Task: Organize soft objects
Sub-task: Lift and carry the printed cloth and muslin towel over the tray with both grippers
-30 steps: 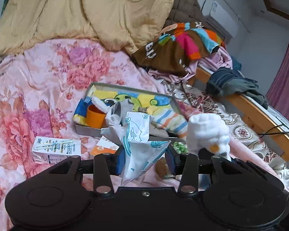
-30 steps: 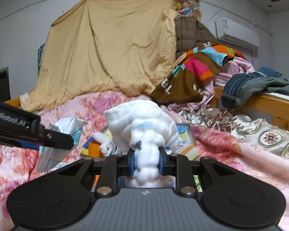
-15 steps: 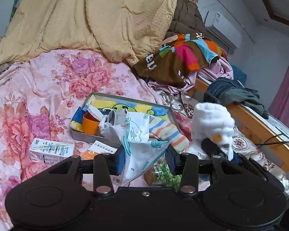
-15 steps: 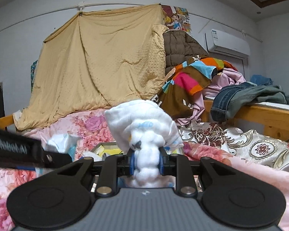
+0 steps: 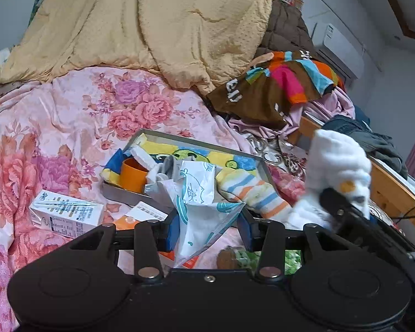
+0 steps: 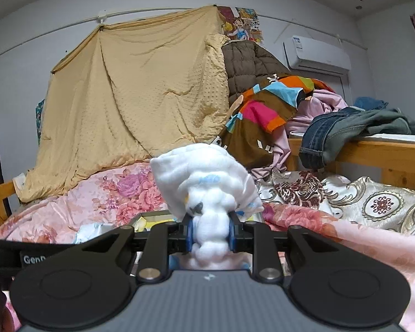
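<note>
On the flowered bed quilt [image 5: 55, 127], toward twelve o'clock from the left tool [image 5: 207, 225], a shallow metal tray [image 5: 264, 166] is lying with an orange cup [image 5: 132, 175] at its nine o'clock end and a striped sock [image 5: 251, 192] hanging over its four o'clock rim. The left tool is pinching a white plastic bag with teal print [image 5: 199, 207] between its blue pads, the bag's crumpled top rising toward the tray and its lower corner hanging beneath the jaws. A white carton [image 5: 66, 213] is lying on the quilt at nine o'clock from this tool, well apart from the tray, and a jar of green pieces [image 5: 265, 258] is showing just under the tool at five o'clock.

At three o'clock in the left wrist view, the right tool [image 6: 209, 236] is holding a white fluffy soft toy [image 6: 204, 177], its jaws standing narrow and squeezing the toy's lower part while the bulkier upper part is swelling above them. The toy is being held above the quilt, beside the tray's right end. Behind, a yellow blanket [image 6: 141, 96] is hanging at twelve o'clock, with a colourful brown garment [image 6: 262, 116] and jeans [image 6: 329, 130] piled at two o'clock.
</note>
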